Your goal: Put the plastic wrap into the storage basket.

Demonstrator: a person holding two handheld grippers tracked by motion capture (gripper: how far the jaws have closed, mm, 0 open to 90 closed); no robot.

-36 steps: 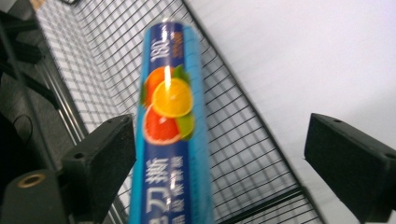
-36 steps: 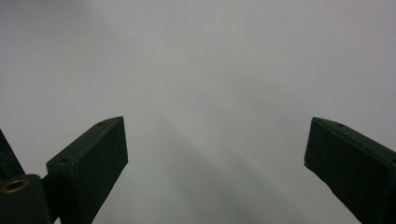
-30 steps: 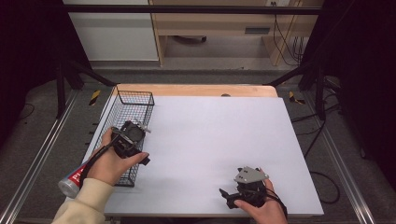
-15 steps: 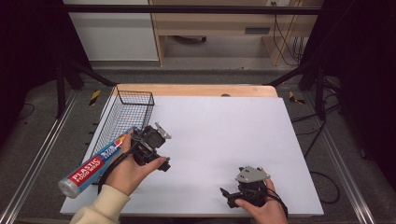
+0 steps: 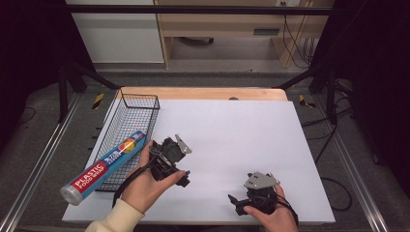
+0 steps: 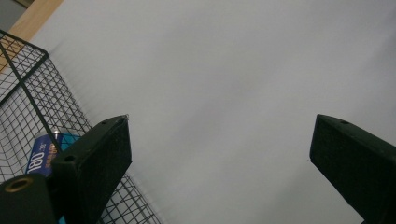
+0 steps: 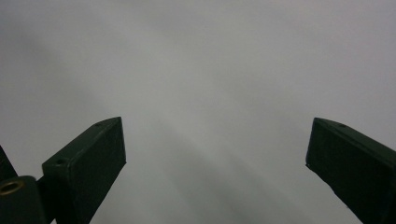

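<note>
Plastic food wrap [image 5: 104,167], a long roll in a red, white and blue sleeve, lies slanted across the near end of the wire basket [image 5: 140,99], propped on its mesh; the grey-capped end juts out past the basket's near left corner and over the desk edge, while the far end sits inside the basket. Largest of all is the desk [image 5: 241,130], a white sheet over a wooden top whose bare strip shows along the far side. The black wire basket stands at the desk's left edge, running front to back. In the left gripper view its mesh [image 6: 28,112] is at the left, with a blue patch of the roll's label [image 6: 44,156] seen through it.

Left tongs [image 5: 181,176] are held just to the right of the basket, above the white sheet, spread wide with nothing between them. Right tongs [image 5: 232,203] rest low near the front edge, well apart from the roll, likewise spread wide and holding nothing; the right gripper view shows bare white desk between the black jaws.
</note>
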